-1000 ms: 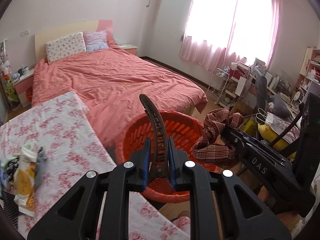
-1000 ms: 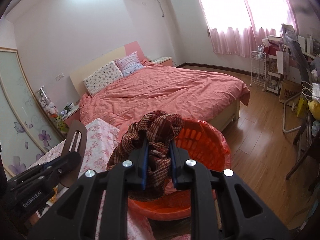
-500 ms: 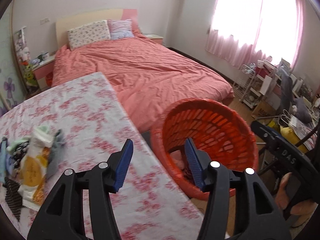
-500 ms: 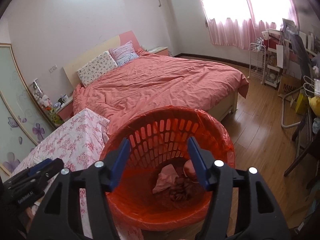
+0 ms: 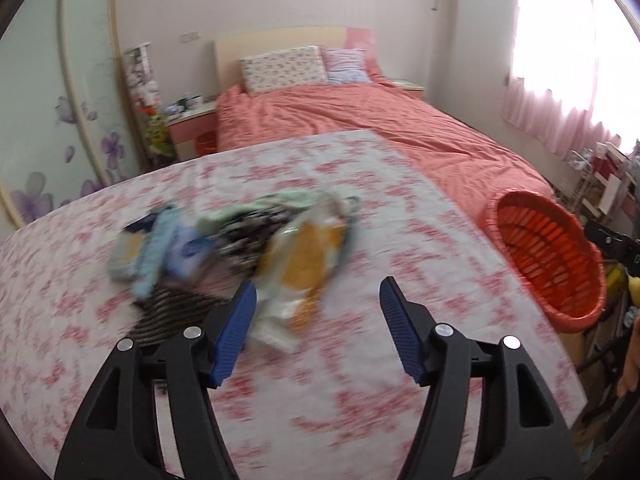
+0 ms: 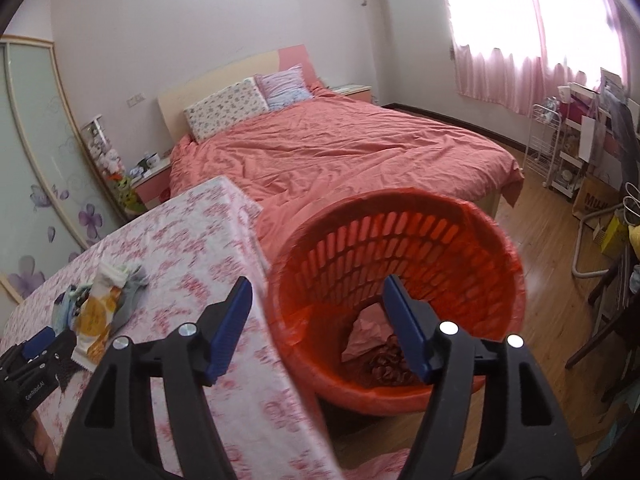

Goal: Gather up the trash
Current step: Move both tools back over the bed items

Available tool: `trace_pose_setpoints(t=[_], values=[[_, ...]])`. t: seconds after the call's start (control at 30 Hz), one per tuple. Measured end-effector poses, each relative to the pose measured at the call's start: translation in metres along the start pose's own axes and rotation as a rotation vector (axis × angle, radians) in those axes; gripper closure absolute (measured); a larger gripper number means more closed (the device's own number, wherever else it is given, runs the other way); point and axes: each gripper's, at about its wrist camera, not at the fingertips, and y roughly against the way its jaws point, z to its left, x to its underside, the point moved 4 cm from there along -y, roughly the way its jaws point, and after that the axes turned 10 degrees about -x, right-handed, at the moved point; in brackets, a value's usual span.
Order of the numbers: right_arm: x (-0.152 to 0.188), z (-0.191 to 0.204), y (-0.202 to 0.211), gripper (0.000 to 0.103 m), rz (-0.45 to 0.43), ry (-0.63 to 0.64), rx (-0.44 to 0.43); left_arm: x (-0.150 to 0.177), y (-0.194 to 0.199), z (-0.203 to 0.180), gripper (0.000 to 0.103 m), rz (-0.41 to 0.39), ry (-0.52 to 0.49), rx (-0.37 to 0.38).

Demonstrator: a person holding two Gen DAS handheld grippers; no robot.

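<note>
So both claws just dumped their loads: the hair clip and the checked cloth they were pinching a second ago are gone, and the cloth is visible at the bottom of the orange basket (image 6: 396,304). The left claw (image 5: 316,320) and right claw (image 6: 316,320) have just been opening, and both are spread wide with nothing between the pads. The left one has swung back toward the trash pile (image 5: 240,248) in the middle of the counter (image 5: 400,380), a yellow wrapper (image 5: 304,264) nearest it. The basket sits right off the counter's edge beside the bed (image 6: 340,152), so the carry is short, with plenty of bare cloth around the pile.
</note>
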Motion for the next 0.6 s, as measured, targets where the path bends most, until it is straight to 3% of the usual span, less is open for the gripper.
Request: trace_pose_setpoints(t=[0.2, 0.37, 0.6], values=[[0.025, 0.072, -0.028, 0.036, 0.083, 0.092, -0.069, 0.019, -0.018, 0.078, 0.036, 0.037, 0.090, -0.125], [0.044, 0.142, -0.050, 0.036, 0.142, 0.171, -0.147, 0.028, -0.025, 0.117, 0.032, 0.060, 0.171, -0.163], [0.068, 0.220, -0.084, 0.036, 0.215, 0.193, -0.234, 0.039, -0.020, 0.146, 0.027, 0.022, 0.207, -0.187]])
